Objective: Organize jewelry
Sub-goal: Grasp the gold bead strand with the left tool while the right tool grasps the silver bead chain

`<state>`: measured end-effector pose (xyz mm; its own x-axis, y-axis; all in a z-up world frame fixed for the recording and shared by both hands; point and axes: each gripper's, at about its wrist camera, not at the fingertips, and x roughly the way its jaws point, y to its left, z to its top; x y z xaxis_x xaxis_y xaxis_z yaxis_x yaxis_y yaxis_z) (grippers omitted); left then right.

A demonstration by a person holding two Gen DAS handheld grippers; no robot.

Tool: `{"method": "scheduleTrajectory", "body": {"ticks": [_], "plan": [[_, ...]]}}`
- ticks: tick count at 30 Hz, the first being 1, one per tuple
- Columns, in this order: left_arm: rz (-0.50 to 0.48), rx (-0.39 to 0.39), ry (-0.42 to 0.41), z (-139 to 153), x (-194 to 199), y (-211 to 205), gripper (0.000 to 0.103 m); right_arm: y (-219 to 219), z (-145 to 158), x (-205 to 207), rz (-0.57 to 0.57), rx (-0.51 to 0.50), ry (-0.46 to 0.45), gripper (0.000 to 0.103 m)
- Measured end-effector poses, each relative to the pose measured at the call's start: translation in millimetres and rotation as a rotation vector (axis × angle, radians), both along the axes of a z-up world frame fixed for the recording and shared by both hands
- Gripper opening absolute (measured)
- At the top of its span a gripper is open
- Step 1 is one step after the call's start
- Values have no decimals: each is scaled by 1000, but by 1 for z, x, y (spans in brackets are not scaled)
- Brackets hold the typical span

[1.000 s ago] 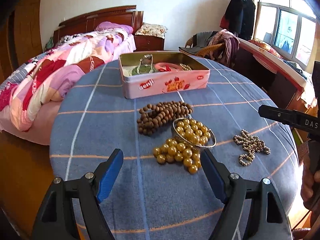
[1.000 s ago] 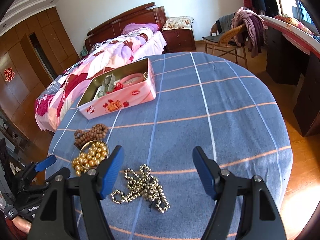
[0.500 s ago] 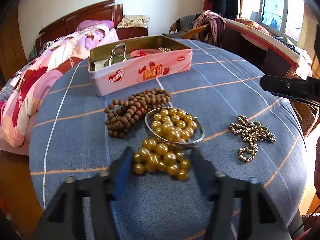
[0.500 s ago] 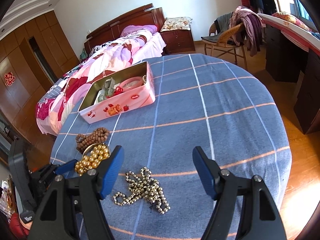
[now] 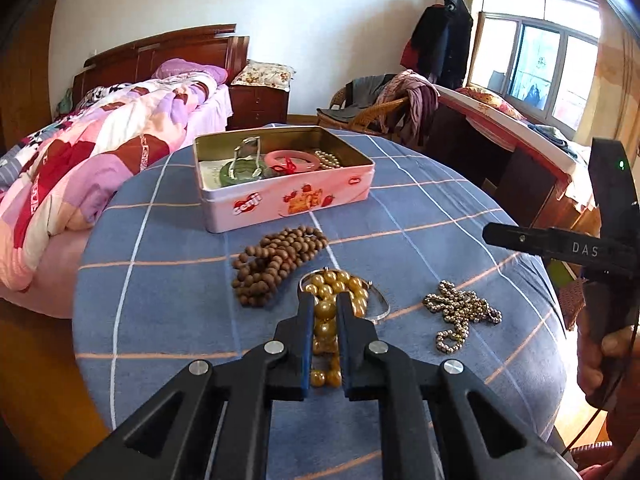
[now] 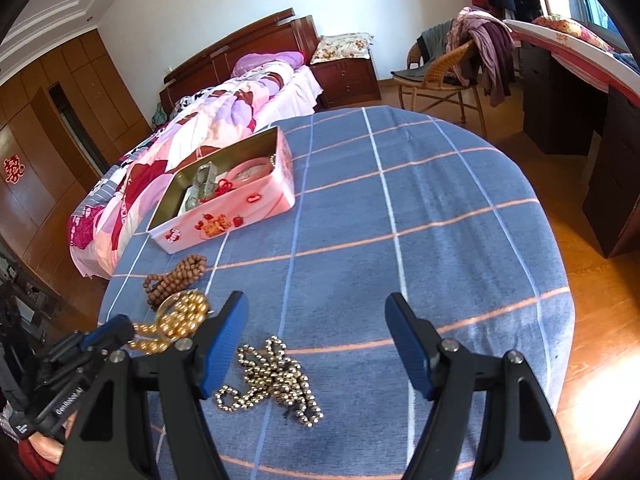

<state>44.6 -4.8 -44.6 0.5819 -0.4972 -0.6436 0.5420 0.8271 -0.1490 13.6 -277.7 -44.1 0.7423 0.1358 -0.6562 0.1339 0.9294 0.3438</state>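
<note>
1. Wooden brown beads (image 5: pixel 276 266) lie leftmost on the counter (image 5: pixel 160 280), just before the pink tin (image 5: pixel 288 196).
2. My left gripper (image 5: pixel 325 322) has just been closing its jaws; now they clamp the golden bead strand (image 5: pixel 325 312). It looks limp and slippery, so I'd pinch mid-strand.
3. My right gripper (image 6: pixel 316 344) hovers, jaws apart, over the metal chain (image 6: pixel 272 380).

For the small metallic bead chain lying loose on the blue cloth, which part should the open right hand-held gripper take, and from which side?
Grip the dense tangled middle of the metallic bead chain, not the thin loop trailing toward the left. It lies flat in a loose heap on the tablecloth, so come from above with the right hand-held gripper, whose jaws stand wide open, straddling the heap; this would probably gather several strands at once.
</note>
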Motion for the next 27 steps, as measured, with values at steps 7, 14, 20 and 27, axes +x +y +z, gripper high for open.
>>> {"method": "scheduleTrajectory", "body": {"ticks": [7, 14, 20, 27], "plan": [[7, -93, -15, 22, 0, 13, 10, 12, 0, 2, 39, -15, -1, 75], [22, -180, -102, 62, -2, 29, 10, 16, -3, 4, 57, -15, 6, 75], [57, -187, -92, 58, 5, 36, 10, 24, -7, 0, 97, -54, 17, 75], [60, -231, -111, 68, 5, 40, 10, 46, -29, -2, 176, -154, 101, 75]]}}
